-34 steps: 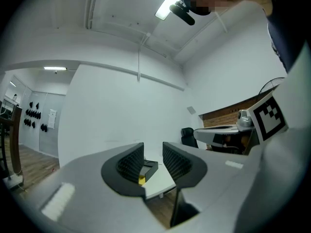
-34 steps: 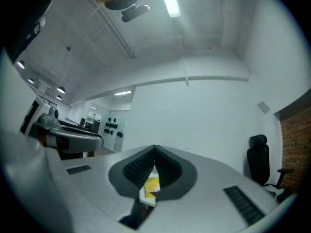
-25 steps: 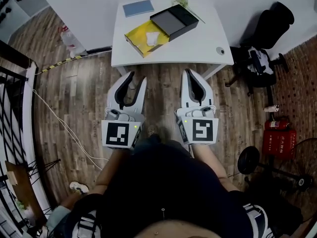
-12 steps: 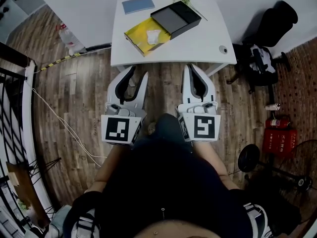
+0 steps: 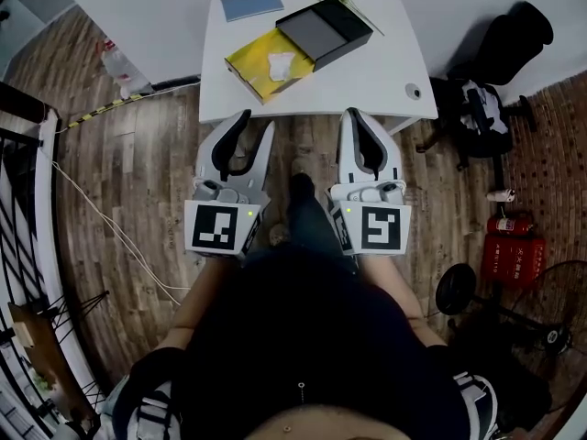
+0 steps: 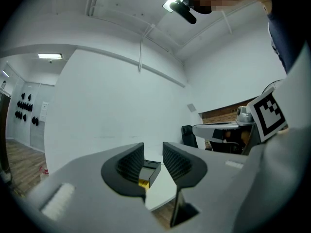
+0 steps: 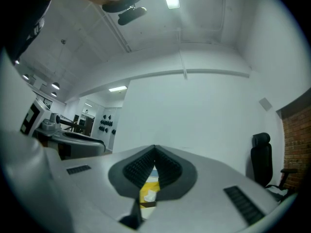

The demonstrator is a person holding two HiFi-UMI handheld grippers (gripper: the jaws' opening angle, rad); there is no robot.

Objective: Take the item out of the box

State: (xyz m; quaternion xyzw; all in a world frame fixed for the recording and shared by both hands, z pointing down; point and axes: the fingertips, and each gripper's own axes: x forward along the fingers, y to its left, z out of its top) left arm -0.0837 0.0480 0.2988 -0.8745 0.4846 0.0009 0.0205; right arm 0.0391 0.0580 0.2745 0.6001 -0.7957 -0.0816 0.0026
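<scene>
Grey and white, your left claw [image 5: 255, 125] has its jaws apart with nothing between them; in the left gripper view only the distant box shows through the gap. Your right claw [image 5: 356, 115] has its jaws closed tip to tip and grips nothing. Both hover side by side over the brown wooden floor [image 5: 138, 181], their tips close to the near edge of the white rectangular counter [image 5: 376, 71].

On that counter, left of centre, lies the shallow yellow open box [image 5: 249, 66], well apart from both claws. The small white crumpled item [image 5: 280, 63] rests inside it. A black rectangular shell with a grey inside [image 5: 326, 30] touches the box's far right end. Further left, at the far edge, lies a flat blue booklet [image 5: 252, 3]. A small round grey object [image 5: 415, 91] sits near the counter's near right corner. To the right of the counter stands a black office chair [image 5: 491, 81].
</scene>
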